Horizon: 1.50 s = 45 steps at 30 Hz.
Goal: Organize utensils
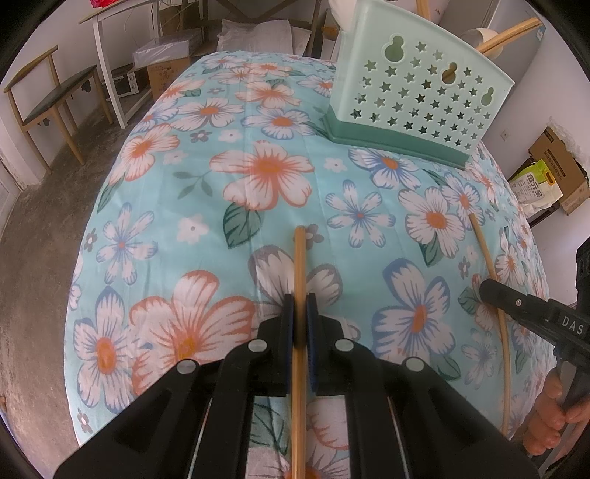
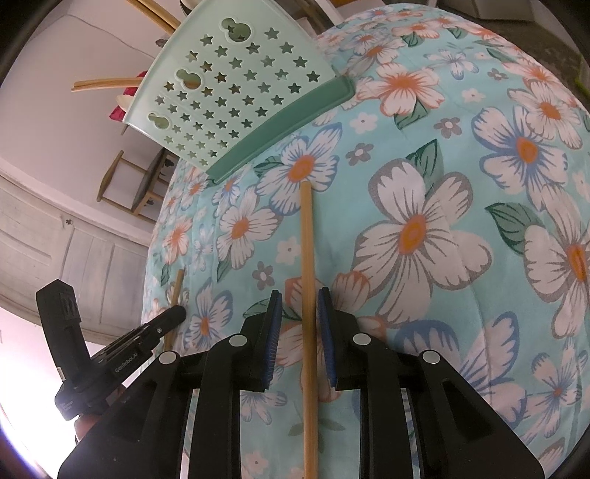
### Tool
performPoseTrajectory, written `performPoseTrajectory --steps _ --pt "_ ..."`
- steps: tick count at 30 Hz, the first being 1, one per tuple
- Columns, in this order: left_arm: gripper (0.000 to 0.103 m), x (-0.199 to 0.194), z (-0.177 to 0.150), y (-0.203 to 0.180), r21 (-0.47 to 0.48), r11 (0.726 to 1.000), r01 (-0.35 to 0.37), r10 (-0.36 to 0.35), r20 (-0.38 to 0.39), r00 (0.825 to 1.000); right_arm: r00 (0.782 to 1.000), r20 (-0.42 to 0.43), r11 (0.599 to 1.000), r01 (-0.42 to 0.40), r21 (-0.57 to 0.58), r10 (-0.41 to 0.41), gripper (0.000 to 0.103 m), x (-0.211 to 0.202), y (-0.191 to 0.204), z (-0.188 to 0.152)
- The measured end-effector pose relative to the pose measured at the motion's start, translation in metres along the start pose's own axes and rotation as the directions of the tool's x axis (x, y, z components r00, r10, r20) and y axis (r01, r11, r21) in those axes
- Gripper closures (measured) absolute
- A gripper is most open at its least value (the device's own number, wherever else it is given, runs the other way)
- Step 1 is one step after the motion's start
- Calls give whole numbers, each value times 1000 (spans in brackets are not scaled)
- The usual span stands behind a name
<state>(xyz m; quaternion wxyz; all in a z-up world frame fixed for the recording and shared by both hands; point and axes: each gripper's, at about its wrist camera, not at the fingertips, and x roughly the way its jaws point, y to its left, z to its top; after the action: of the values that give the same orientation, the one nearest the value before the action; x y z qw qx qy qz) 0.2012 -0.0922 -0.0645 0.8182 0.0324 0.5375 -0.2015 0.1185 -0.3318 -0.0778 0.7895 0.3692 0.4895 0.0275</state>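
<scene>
Soft, even daylight fills both fisheye views, with only faint shadows. Edges curve strongly and darken into black corners. A white glare blows out the right view's lower-left corner; focus stays sharp.

Two loose chopsticks lie on the flowered surface (image 1: pixel 177 191), both on the near side of the one mint-green star-punched utensil holder (image 1: pixel 416 88): one chopstick (image 1: pixel 299 280) runs between the pads of the left tool (image 1: pixel 299 306), the other chopstick (image 2: pixel 308 280) runs between the parted pads of the right tool (image 2: pixel 299 317); two tools in all, one per hand; in the holder, at least four more chopsticks stick up past the rim, two (image 2: pixel 107 83) out its side and two (image 2: pixel 155 14) at its top, in the right wrist view; the holder's back wall carries three gourd-shaped hanging holes; beyond it, two wooden chairs, one (image 1: pixel 48 107) in each view.
</scene>
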Motion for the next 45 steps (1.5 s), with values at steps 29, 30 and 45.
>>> performPoseTrajectory --steps 29,30,45 --pt "97 1 1 -1 5 1000 -4 4 2 1000 1000 -2 1000 -14 4 14 82 2 -2 1" --pt "97 1 1 -1 9 1000 -6 6 2 1000 1000 -3 1000 -13 3 13 83 3 -1 1" --pt "97 15 23 -15 117 988 -100 99 9 995 1000 -19 999 9 -31 -10 91 8 2 13"
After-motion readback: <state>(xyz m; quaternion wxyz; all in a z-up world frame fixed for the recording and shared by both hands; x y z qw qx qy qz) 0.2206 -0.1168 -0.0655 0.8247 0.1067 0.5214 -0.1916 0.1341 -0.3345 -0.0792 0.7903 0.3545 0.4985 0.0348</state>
